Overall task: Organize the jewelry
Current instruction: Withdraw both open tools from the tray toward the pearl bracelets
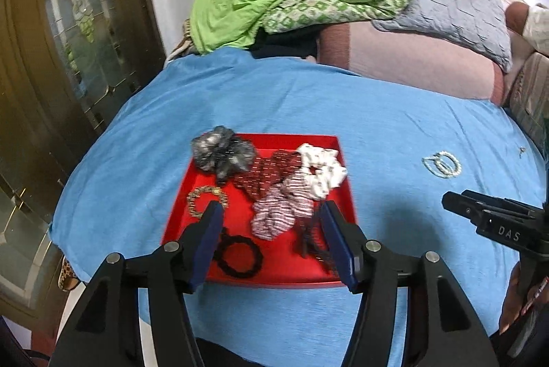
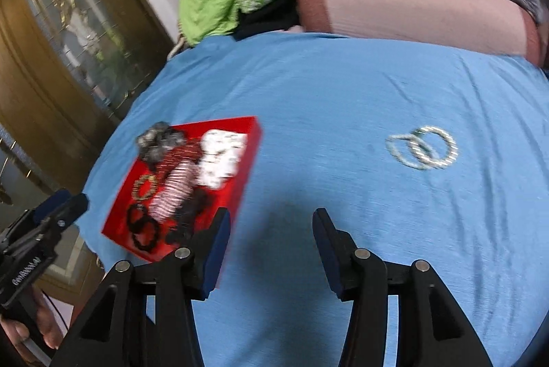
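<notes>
2 pearl bracelets overlapping, long axis L-R, on blue cloth.

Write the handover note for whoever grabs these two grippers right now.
Left hand-held gripper: open, empty, poised over the red tray.
Right hand-held gripper: open, empty, over bare blue sheet, beside the tray.
In the tray: grey scrunchie, dark red scrunchie, white scrunchie, striped scrunchie, gold bracelet, black hair tie, plus a dark item near the right edge, too blurred to name.
Left to do: the pale beaded bracelets lie loose on the sheet, apart from the tray. They likely go in next, and the right gripper is nearer.
</notes>
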`<state>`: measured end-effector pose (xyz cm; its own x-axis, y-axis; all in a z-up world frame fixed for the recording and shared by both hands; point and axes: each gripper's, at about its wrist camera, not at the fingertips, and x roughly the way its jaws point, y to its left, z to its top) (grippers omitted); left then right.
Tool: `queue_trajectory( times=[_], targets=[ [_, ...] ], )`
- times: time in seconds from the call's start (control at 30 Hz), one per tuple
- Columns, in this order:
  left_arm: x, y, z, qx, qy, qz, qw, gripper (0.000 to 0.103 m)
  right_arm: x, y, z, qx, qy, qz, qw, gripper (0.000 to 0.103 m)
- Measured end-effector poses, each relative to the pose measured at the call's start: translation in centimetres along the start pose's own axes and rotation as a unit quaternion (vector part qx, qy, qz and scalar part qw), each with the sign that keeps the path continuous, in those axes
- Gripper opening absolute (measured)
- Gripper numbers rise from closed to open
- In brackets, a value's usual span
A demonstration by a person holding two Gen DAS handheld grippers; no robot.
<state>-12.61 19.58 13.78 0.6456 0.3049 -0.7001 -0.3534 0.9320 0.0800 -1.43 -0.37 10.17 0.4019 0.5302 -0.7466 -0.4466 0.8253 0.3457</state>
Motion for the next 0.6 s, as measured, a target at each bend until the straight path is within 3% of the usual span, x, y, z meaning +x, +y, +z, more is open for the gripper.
queue_trajectory(
  times=[0.37,0.6],
  targets=[
    [0.9,-5.6,-1.5,0.011,0.031,-0.079,0.9963,0.061,-1.5,-14.9,-1.0,0.096,-0.004,-0.122,0.988,0.054],
    [1.8,-8.9,-2.5,0.041,0.049,-0.103,0.9927,0.061,1.2,-16.9,2.1,0.088,-0.004,-0.126,0.988,0.049]
  ],
)
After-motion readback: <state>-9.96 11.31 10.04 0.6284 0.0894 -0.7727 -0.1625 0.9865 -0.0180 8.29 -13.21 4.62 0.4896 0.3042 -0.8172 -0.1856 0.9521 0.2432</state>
